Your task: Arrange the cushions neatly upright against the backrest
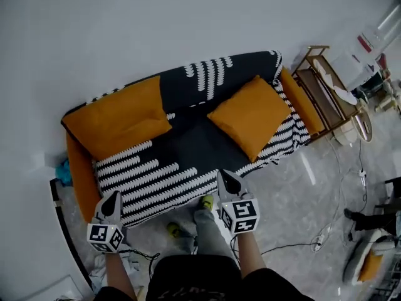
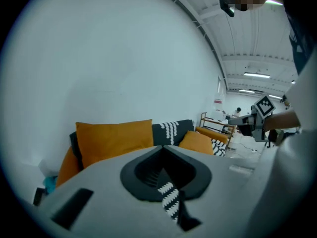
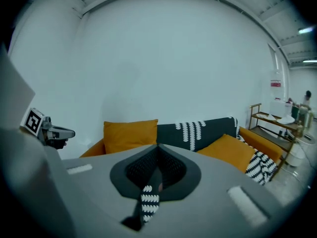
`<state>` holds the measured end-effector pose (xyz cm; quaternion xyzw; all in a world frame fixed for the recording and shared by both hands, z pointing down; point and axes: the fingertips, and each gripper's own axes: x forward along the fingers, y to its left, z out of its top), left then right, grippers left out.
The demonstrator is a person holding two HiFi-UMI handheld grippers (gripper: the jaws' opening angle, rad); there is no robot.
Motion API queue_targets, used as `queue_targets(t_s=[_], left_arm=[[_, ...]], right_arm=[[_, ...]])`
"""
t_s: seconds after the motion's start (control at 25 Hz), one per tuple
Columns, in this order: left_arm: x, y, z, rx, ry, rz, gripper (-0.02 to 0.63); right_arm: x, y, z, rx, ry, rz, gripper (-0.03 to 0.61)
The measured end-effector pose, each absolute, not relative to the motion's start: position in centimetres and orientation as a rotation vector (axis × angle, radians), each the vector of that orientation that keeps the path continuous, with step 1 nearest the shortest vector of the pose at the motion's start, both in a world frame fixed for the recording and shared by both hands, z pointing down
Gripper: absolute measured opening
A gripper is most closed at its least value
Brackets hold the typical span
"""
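A sofa [image 1: 156,168] with a dark cover striped in white stands against the white wall. One orange cushion [image 1: 119,118] stands upright against the backrest at the left end. A second orange cushion [image 1: 250,115] lies slanted on the seat toward the right end, turned corner-first. My left gripper [image 1: 111,197] hovers in front of the sofa's left front edge, shut and empty. My right gripper [image 1: 225,177] hangs before the middle of the front edge, also shut with nothing in it. Neither touches a cushion. Both cushions [image 2: 115,139] [image 3: 232,150] show beyond the closed jaws.
A wooden side rack [image 1: 326,89] stands at the sofa's right end. Cables [image 1: 338,218] trail over the glossy floor to the right. A teal object [image 1: 64,171] lies by the left armrest. My feet [image 1: 205,200] stand close to the front edge.
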<state>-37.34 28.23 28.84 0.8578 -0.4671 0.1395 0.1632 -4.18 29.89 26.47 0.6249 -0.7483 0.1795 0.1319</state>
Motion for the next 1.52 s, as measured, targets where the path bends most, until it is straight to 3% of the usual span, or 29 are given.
queue_targets(t_s=[0.56,1.0,1.28,1.52], left_arm=[[-9.5,27.8,27.3,2.707,-0.766,0.463,0.0],[10.9,26.5,28.5,2.701,-0.7,0.505,0.001],[19.8,27.0,28.3,2.732,-0.661,0.547,0.001],[23.3,25.8,29.0,2.73,-0.633,0.557,0.002]], right_arm=[[18.0,39.3,25.6,2.195,-1.878,0.608,0.009],[39.2,42.8,27.0,2.255,-1.775,0.626,0.009],[46.7,43.2,27.6,2.294,-1.765,0.658,0.009],[49.0,42.3,28.5,2.306,-1.763,0.697,0.009]])
